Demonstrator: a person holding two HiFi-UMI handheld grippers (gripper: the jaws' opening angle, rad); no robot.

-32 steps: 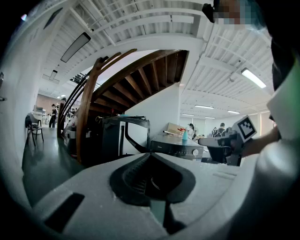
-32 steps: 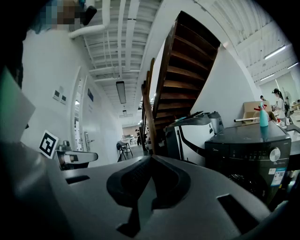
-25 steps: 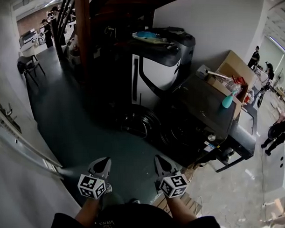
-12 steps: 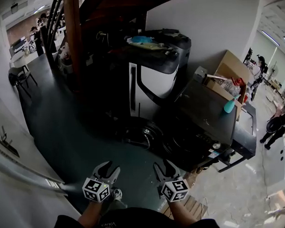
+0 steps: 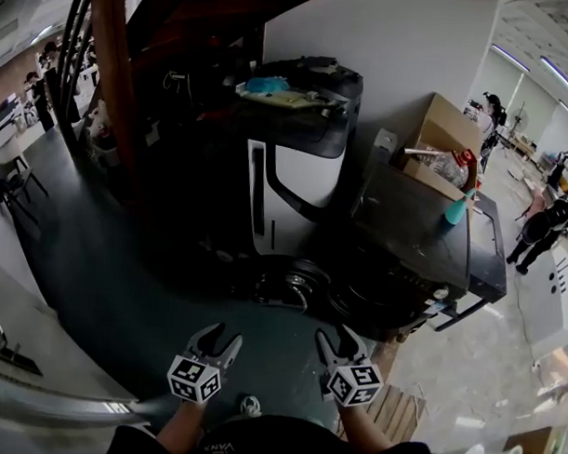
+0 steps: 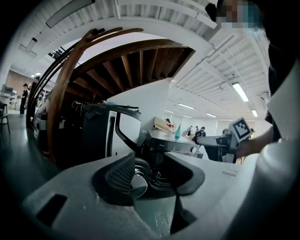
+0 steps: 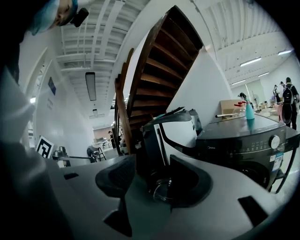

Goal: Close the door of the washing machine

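The dark front-loading washing machine (image 5: 418, 237) stands on the right against the white wall. Its round door (image 5: 289, 283) hangs open, swung out to the left near the floor. My left gripper (image 5: 216, 341) and right gripper (image 5: 344, 342) are side by side, a short way in front of the door and touching nothing. Both sets of jaws are opening with nothing between them. In the left gripper view the door glass (image 6: 137, 181) shows beyond the left gripper (image 6: 150, 172). In the right gripper view the door glass (image 7: 163, 189) lies past the right gripper (image 7: 157, 180).
A tall black-and-white appliance (image 5: 300, 166) stands left of the washer, under a wooden staircase (image 5: 105, 85). On the washer sit a cardboard box (image 5: 452, 142) and a teal bottle (image 5: 455, 210). A wooden pallet (image 5: 400, 412) lies at my right. People stand at the far right.
Both grippers went from shut to open and moved forward toward the washing machine. The machine and its open door now look nearer and more central.
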